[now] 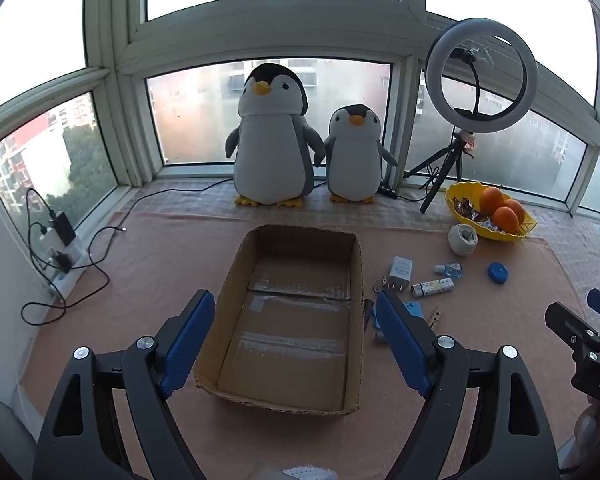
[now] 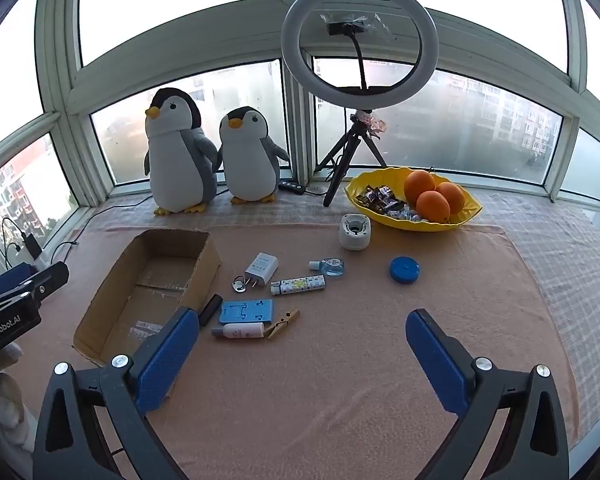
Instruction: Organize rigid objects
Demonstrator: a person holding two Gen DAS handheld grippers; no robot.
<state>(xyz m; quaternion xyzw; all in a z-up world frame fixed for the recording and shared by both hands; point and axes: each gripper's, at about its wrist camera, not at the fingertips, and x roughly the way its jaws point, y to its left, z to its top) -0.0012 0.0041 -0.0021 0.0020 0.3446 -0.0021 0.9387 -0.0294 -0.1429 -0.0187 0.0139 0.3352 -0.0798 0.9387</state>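
Observation:
An empty cardboard box (image 1: 236,292) (image 2: 100,308) lies open on the pink cloth. To its right lie small items: a white charger (image 2: 262,267), a key ring (image 2: 239,284), a patterned tube (image 2: 298,284), a small clear bottle (image 2: 329,266), a blue round case (image 2: 404,269), a blue phone stand (image 2: 246,311), a white bottle (image 2: 240,331), a wooden clothespin (image 2: 284,323) and a black stick (image 2: 211,309). My left gripper (image 1: 296,340) is open over the box's near half. My right gripper (image 2: 302,354) is open and empty above bare cloth, near the items.
Two plush penguins (image 1: 272,136) stand by the window. A ring light on a tripod (image 2: 358,44), a yellow bowl (image 2: 356,190) with oranges and candy, and a white round speaker (image 2: 354,232) sit at the back right. Cables and chargers (image 1: 56,240) lie at the left.

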